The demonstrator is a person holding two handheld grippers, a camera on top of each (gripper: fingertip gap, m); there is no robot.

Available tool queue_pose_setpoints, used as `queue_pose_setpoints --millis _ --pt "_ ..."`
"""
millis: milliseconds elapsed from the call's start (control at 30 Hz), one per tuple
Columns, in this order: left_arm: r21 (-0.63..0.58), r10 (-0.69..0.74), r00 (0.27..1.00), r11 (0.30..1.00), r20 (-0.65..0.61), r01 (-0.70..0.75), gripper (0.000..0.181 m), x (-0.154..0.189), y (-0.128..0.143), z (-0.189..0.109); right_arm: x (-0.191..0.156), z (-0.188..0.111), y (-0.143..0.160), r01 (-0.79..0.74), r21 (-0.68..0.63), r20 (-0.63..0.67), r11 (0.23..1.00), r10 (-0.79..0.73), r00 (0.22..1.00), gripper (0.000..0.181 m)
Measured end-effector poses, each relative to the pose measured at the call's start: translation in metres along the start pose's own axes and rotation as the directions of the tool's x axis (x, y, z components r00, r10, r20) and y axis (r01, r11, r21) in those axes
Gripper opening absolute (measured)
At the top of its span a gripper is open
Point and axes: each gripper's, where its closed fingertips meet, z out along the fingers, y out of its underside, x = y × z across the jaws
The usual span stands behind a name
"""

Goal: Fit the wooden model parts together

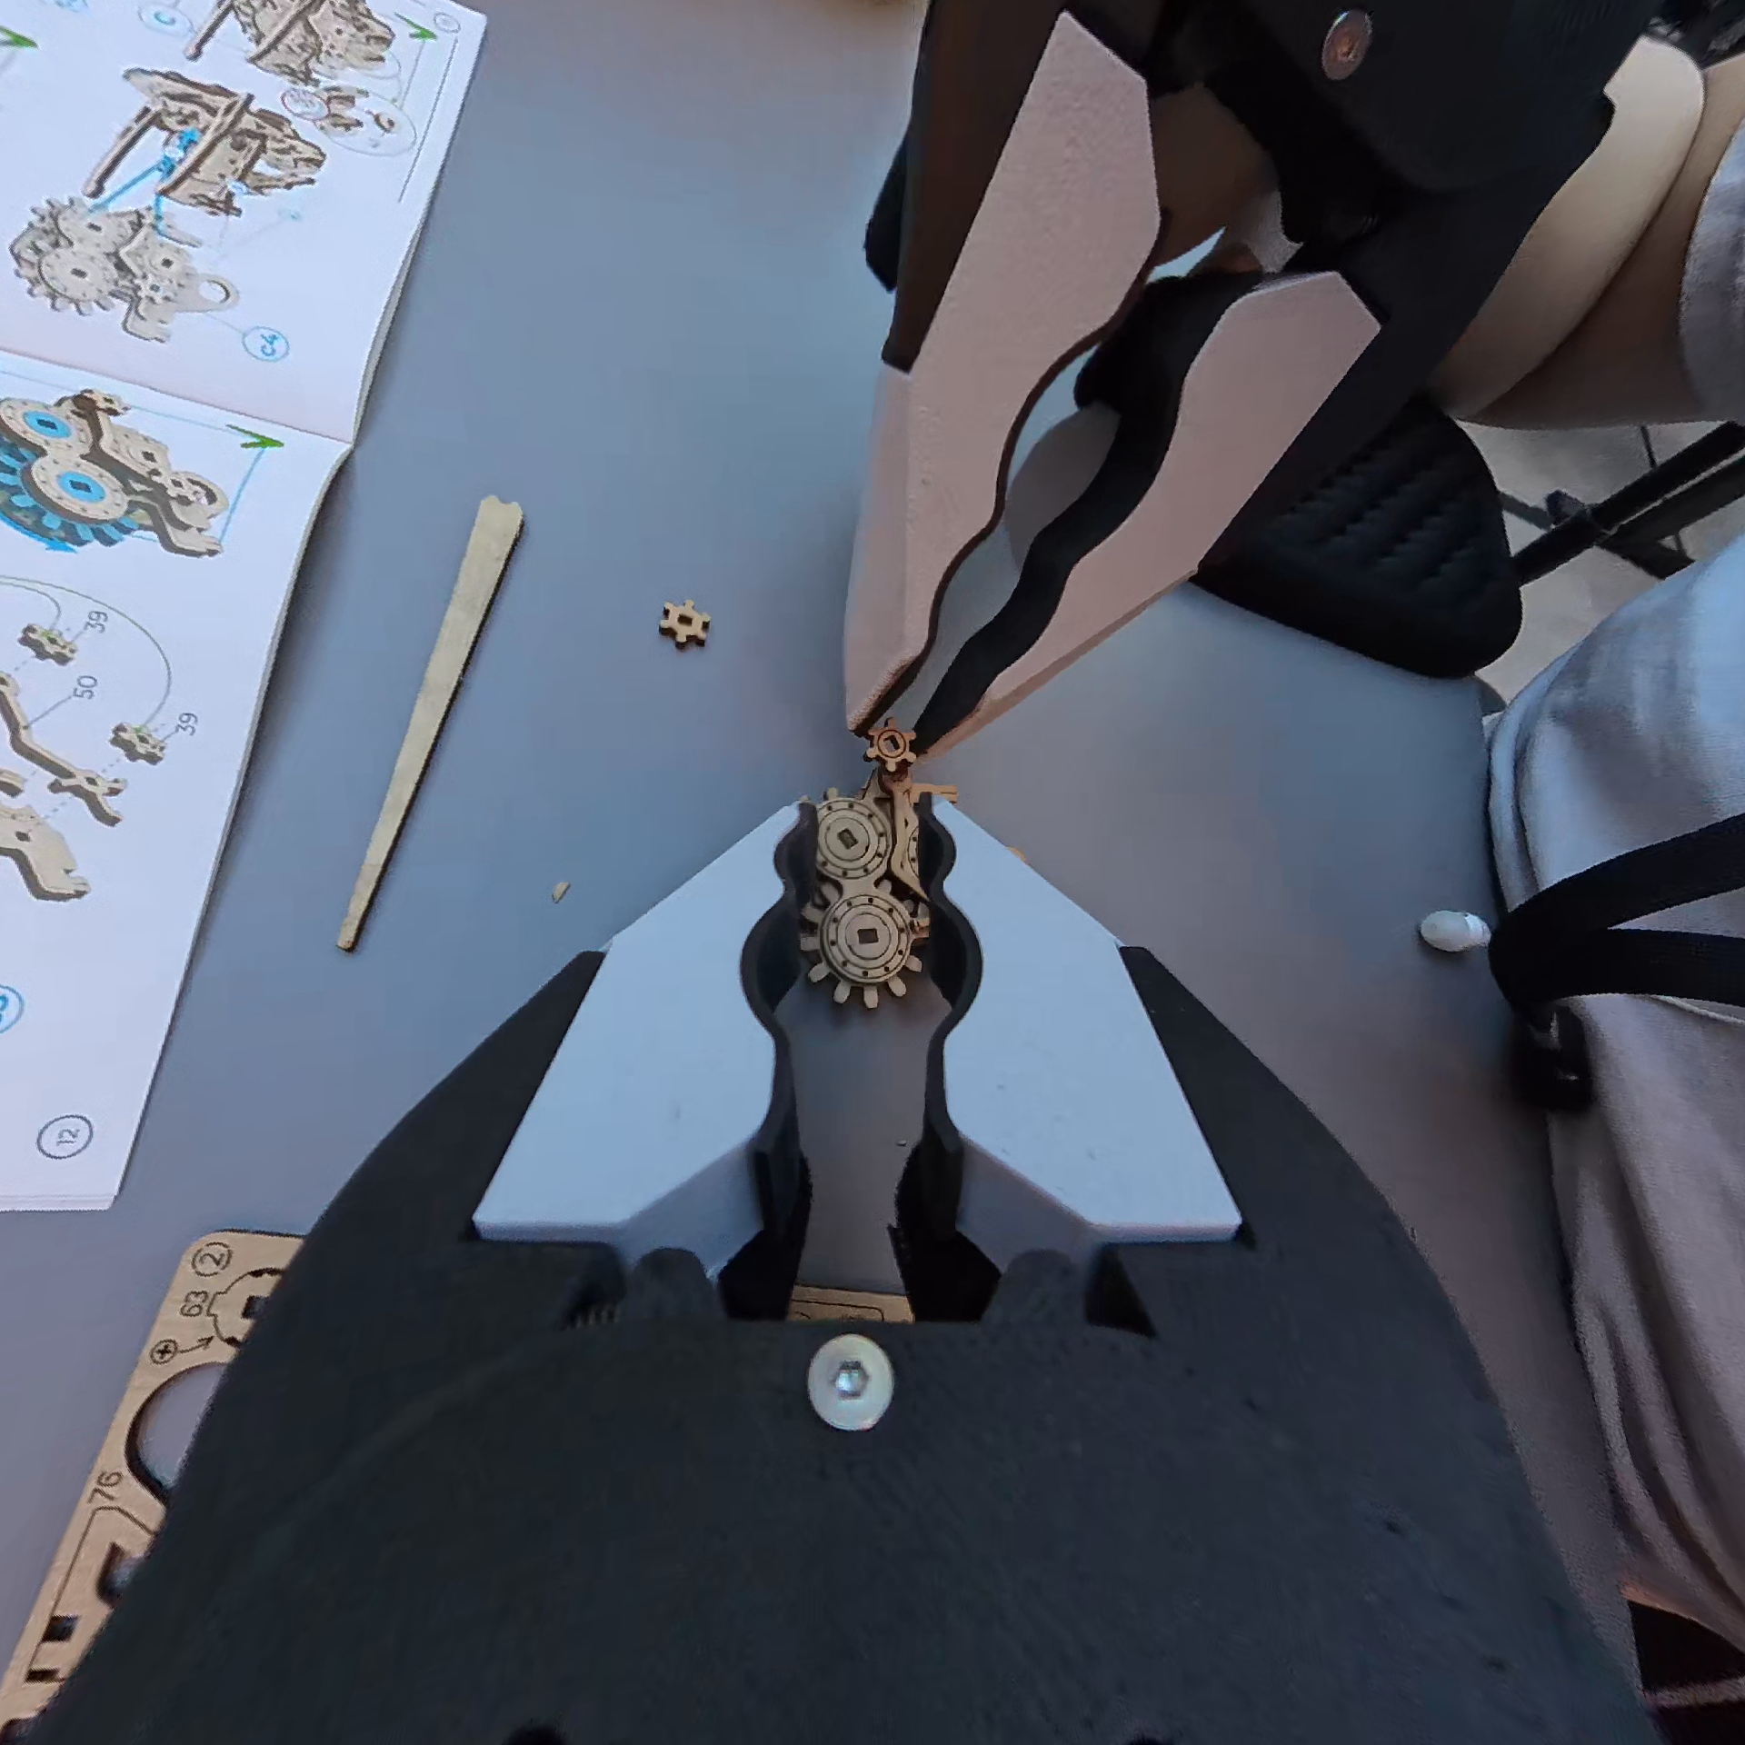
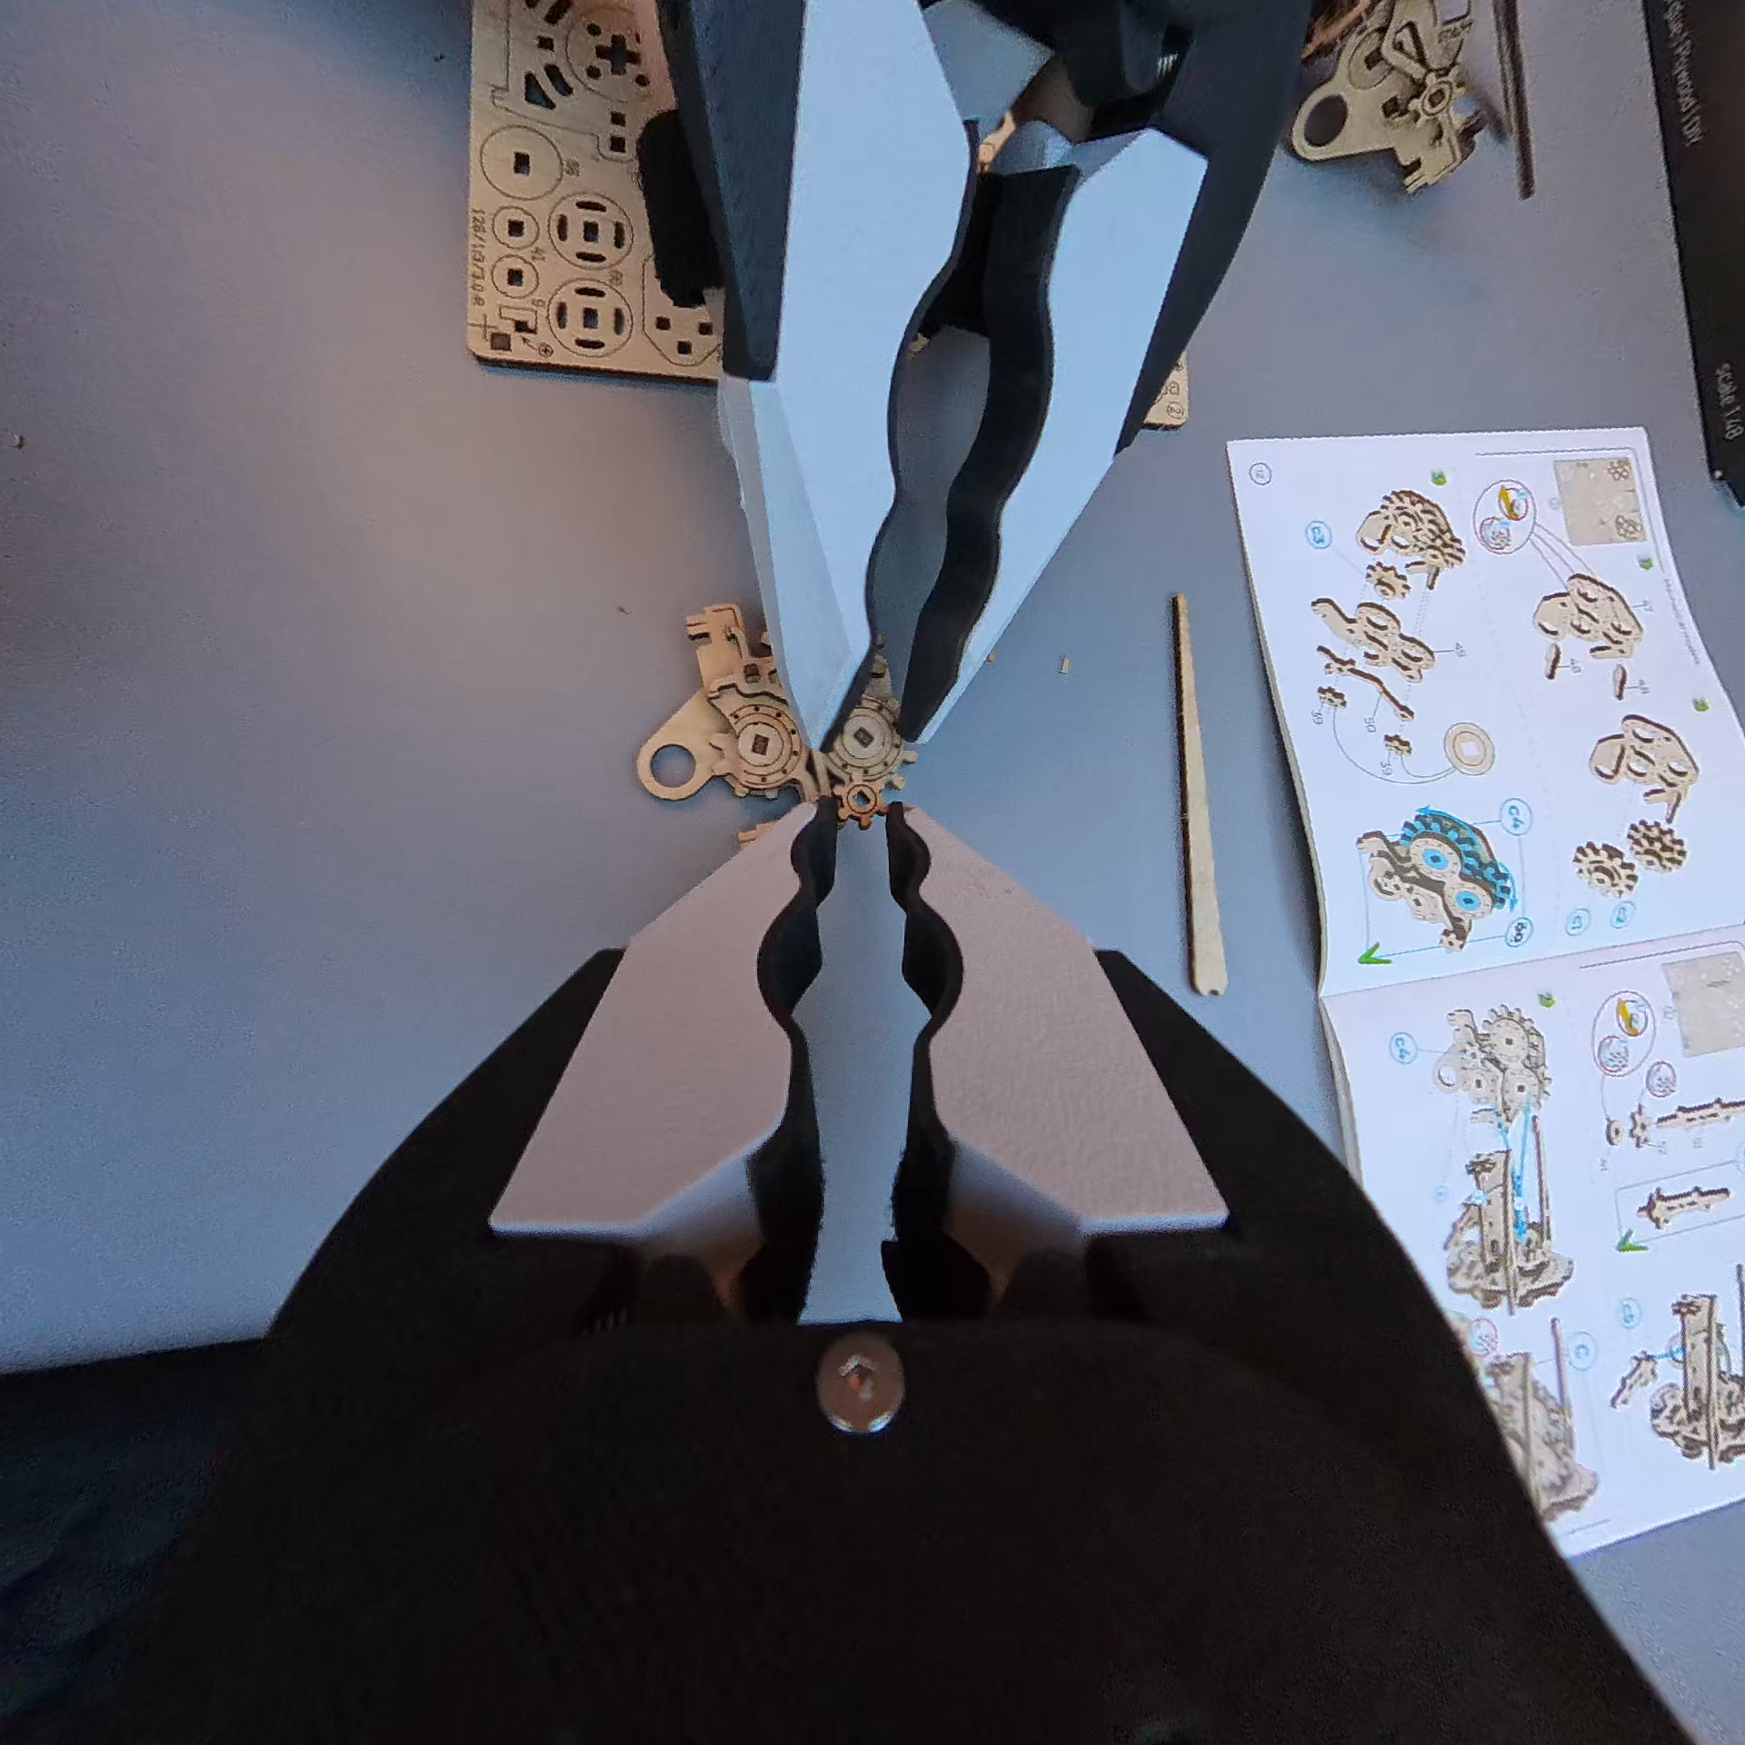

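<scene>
My left gripper [image 1: 873, 821] is shut on a wooden gear assembly [image 1: 864, 892] with two toothed wheels, held above the grey table [image 1: 661, 330]. My right gripper [image 2: 859, 814] is shut on a small wooden cog [image 2: 859, 803]. The cog touches the end of the assembly [image 2: 755, 746], which carries a plate with a loop. In the left wrist view the right gripper [image 1: 888, 735] comes in from the upper right and holds the cog [image 1: 889, 744] at the assembly's far tip. In the right wrist view the left gripper [image 2: 864, 727] comes down from the top.
An open instruction booklet [image 1: 142, 567] [image 2: 1511, 850] lies on the table. A tapered wooden stick [image 1: 434, 718] [image 2: 1194, 803] and a loose small cog [image 1: 685, 623] lie nearby. A wooden parts sheet [image 2: 567, 189] [image 1: 113, 1416], another assembled piece [image 2: 1388, 94] and a dark box [image 2: 1700, 236] are around. Left and right tips are no more than a few centimetres apart.
</scene>
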Motion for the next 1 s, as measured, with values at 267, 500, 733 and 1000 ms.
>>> queue_pose_setpoints --millis 267,500,733,1000 --pt "0.020 0.041 0.999 0.999 -0.020 -0.041 0.005 0.008 -0.004 0.002 -0.003 0.001 0.001 -0.067 -0.004 -0.037 0.998 0.066 0.997 0.009" --pt "-0.001 0.101 0.995 0.995 0.027 -0.101 0.001 0.006 -0.002 0.005 -0.004 0.003 0.005 -0.075 -0.029 -0.069 0.997 0.073 0.995 0.009" --pt "-0.029 0.117 0.992 0.993 0.034 -0.116 0.004 0.006 0.001 0.011 -0.005 0.004 0.006 -0.100 -0.019 -0.073 0.995 0.099 0.992 0.009" --pt "0.001 0.153 0.986 0.988 0.065 -0.154 0.003 0.006 -0.006 0.006 0.000 -0.002 0.004 -0.101 -0.026 -0.114 0.995 0.098 0.989 0.009"
